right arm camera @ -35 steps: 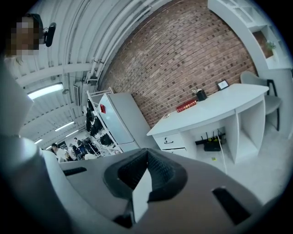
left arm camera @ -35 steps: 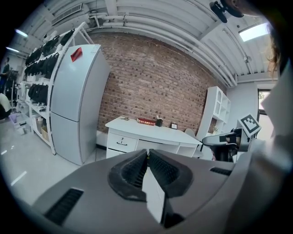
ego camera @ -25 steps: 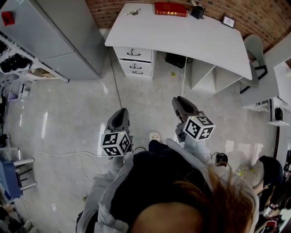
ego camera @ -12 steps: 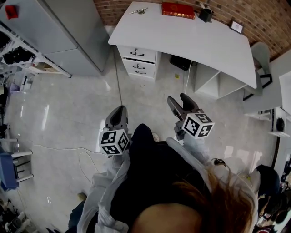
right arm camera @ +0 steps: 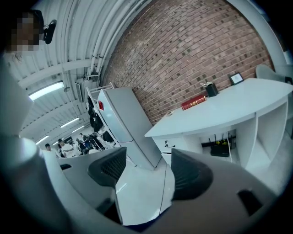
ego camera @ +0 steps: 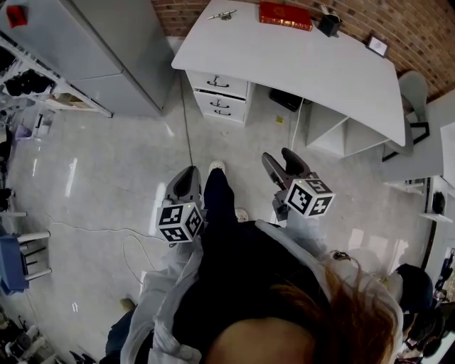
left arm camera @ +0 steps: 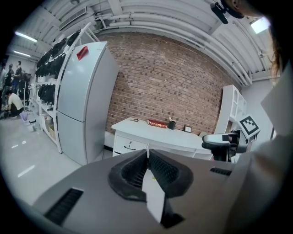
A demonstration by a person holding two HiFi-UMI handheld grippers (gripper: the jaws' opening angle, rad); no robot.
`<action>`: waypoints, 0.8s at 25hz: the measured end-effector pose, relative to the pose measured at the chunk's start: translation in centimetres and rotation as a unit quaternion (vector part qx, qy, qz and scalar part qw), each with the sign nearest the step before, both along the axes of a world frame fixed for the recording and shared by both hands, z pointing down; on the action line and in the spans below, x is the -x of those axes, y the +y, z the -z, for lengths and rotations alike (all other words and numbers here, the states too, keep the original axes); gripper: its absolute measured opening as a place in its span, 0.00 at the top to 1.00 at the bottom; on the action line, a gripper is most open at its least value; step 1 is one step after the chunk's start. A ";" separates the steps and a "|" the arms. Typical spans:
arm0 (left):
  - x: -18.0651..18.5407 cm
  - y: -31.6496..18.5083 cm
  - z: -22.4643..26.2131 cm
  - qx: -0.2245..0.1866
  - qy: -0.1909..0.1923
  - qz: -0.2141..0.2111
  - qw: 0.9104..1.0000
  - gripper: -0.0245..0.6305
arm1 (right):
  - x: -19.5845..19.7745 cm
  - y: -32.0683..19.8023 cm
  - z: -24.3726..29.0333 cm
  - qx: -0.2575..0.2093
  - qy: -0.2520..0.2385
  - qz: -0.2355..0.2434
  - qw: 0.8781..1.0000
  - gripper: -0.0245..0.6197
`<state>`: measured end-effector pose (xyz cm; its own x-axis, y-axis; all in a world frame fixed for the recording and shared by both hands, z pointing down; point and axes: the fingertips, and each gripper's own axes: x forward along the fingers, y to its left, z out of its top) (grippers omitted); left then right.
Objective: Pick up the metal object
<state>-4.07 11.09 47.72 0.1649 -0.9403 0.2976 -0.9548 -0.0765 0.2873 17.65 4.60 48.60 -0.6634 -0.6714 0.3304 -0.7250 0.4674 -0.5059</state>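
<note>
Approach: the metal object (ego camera: 222,14) lies on the desk's (ego camera: 298,64) far left corner, well ahead. I should lead with my right gripper (ego camera: 279,158), jaws just opened and empty, aimed at it; my left gripper (ego camera: 188,174) is closed.

White desk (ego camera: 298,67); red book (ego camera: 285,15); silvery metal object (ego camera: 222,14) (wall (left arm camera: 169,77): red-brown brick).

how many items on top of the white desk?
4, all along the far edge of the desk in the head view: metal object at the left end, then red book, black pen cup, small frame furthest right. Nothing seems hidden.
</note>
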 end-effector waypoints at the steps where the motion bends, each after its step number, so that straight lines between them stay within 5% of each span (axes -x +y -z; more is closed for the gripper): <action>1: 0.2 -0.7 0.0 0.000 0.000 -0.001 1.000 0.91 | 0.3 -0.7 0.0 0.000 0.000 0.000 1.000 0.49; 20: 6.3 -17.6 2.1 -0.001 0.004 -0.030 1.000 0.91 | 7.0 -16.7 2.4 0.001 -0.006 -0.015 1.000 0.49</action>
